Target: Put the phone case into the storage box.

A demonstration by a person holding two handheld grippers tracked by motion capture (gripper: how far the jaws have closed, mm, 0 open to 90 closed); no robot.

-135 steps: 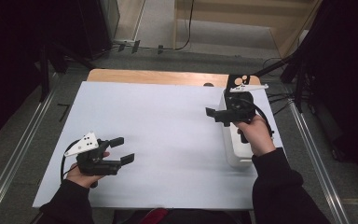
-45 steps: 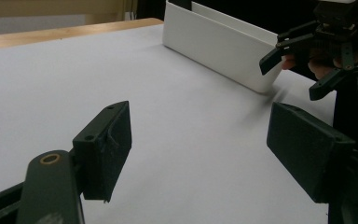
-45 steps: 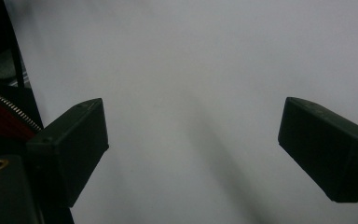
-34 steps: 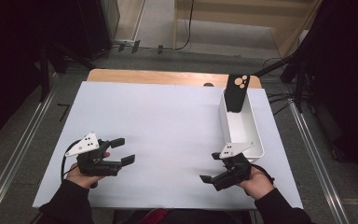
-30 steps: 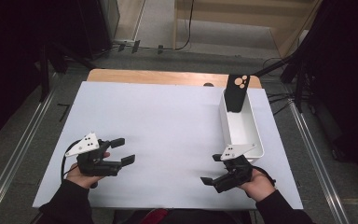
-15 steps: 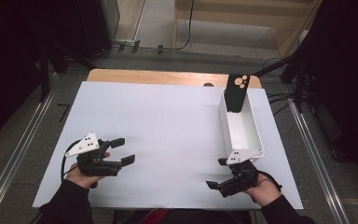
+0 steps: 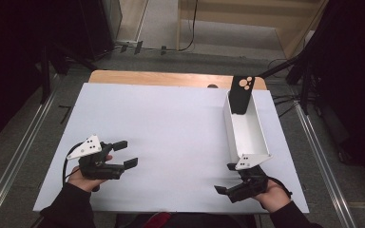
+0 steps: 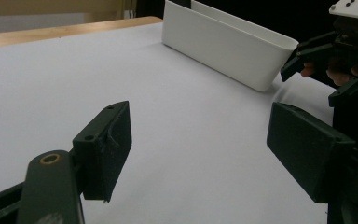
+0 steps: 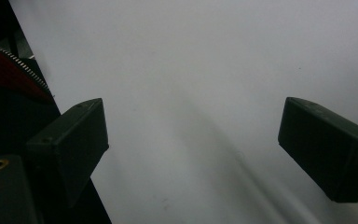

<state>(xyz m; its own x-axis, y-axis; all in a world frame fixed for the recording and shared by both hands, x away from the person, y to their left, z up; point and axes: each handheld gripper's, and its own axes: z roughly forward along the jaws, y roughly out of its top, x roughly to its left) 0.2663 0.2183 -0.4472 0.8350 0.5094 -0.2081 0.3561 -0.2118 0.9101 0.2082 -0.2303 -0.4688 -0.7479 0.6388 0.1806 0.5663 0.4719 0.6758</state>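
Two hand-held grippers rest low over the white table sheet [image 7: 171,128], both at the near edge. At roughly 8 o'clock on the sheet, the left gripper [image 7: 127,153] lies in the person's left hand [image 7: 83,178], jaws pointing toward 3 o'clock; they stand wide apart with bare sheet between them, and in the left gripper view nothing sits between its pads [image 8: 107,144]. At about 2 o'clock stands a long white bin [image 7: 245,130], running from the far edge toward the near right. A black phone [image 7: 241,94], camera lenses uppermost, leans upright in the bin's far end. At roughly 5 o'clock, just beside the bin's near end, the right gripper [image 7: 224,180] is held in the right hand [image 7: 273,194], jaws pointing toward 9 o'clock. Its jaws are spread wide and hold nothing; the right gripper view confirms plain sheet between them.
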